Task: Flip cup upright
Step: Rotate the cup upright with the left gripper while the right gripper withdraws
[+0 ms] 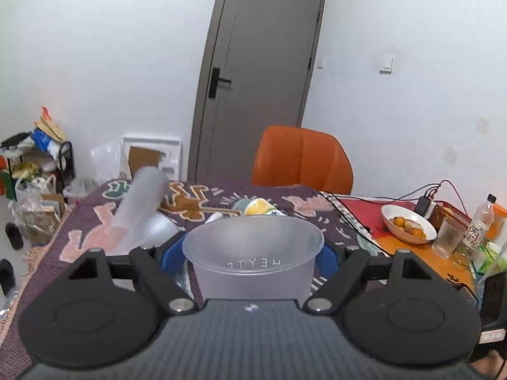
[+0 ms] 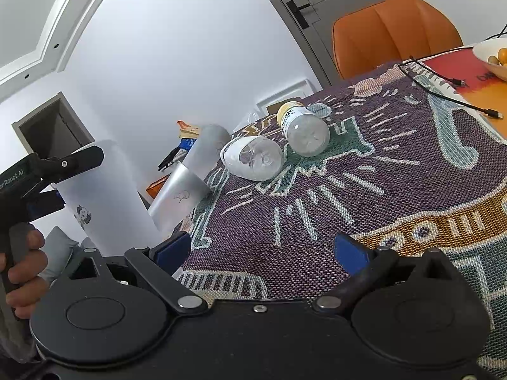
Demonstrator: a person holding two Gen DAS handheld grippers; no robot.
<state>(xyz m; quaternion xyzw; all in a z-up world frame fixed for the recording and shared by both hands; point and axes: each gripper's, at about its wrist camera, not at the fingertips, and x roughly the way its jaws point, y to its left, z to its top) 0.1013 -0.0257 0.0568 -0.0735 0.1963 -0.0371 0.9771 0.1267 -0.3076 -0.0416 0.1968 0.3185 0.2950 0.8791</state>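
Frosted translucent plastic fills the left gripper's jaws: they are clenched on the cup, whose blue-padded grip sits on opposite walls. From the left wrist view the wide rim faces away and up, so the long axis appears near upright. The cup hangs above the woven table cover's near-left edge. The right gripper stands released and holds nothing, low over the cloth. Beyond lie two tipped bottles and two more frosted cups.

Table: patterned cloth, two bottles lying.
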